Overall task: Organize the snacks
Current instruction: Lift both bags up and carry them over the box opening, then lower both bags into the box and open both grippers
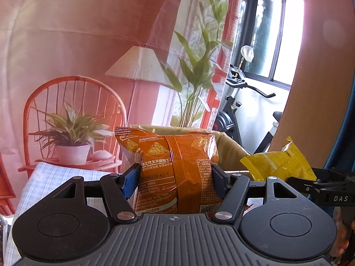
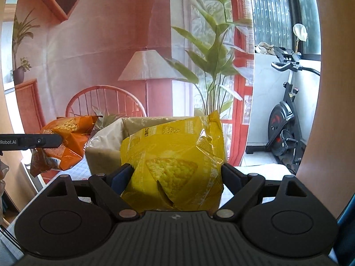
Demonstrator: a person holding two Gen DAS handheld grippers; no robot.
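Midway: both bags lifted, neither yet inside the lined box (image 2: 106,141). Left gripper (image 1: 175,175) pinches the orange chip bag (image 1: 175,166) just in front of the box, bag upright, long axis vertical, sealed edge up. Right gripper (image 2: 175,177) pinches the yellow chip bag (image 2: 177,155) in front of the box, crumpled, roughly upright. Left to do: drop both in.

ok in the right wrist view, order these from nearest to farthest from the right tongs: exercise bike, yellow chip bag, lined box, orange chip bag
1. yellow chip bag: clamped in the right tongs, centre.
2. lined box: just behind the yellow bag, centre-left.
3. orange chip bag: off to the left, held by the left tongs; too close to the box to rank firmly.
4. exercise bike: far right, by the window.
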